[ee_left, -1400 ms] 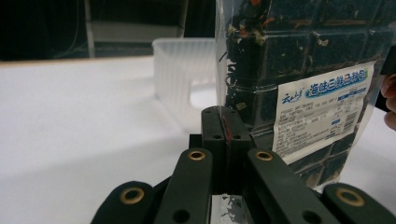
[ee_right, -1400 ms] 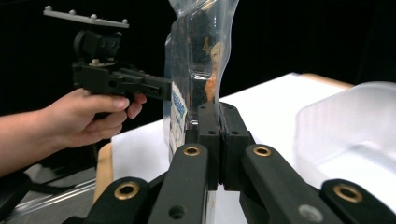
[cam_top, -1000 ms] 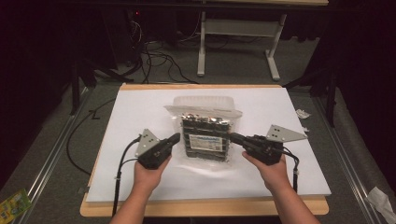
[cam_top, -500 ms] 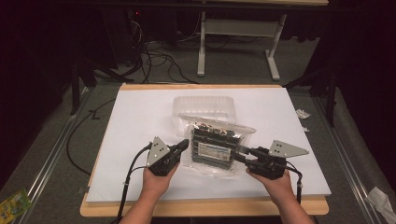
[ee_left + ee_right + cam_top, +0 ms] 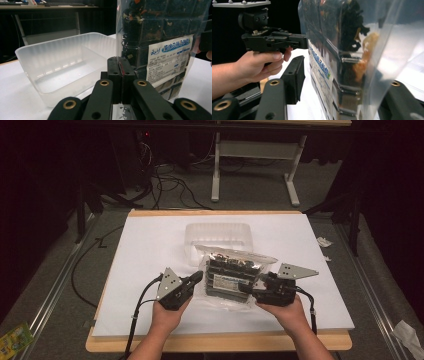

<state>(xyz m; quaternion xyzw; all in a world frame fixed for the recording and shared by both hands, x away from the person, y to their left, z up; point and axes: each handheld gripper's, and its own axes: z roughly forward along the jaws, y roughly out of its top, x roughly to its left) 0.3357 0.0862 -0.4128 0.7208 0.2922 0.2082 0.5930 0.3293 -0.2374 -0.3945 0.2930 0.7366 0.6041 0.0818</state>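
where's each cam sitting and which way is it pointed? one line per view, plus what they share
High view: above the person's side, facing forward and down on the table; forearms, both hands.
Left gripper view: on the left gripper, along its shut jaws toward the bag and the tray.
Right gripper view: on the right gripper, facing the bag edge-on; the left hand beyond.
Shared: the bag.

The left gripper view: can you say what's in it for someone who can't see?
Two black jaws of the left gripper are pinched shut on the edge of a clear plastic bag of dark food with a white label. Beside it, a cloudy plastic tub sits empty on the white table.
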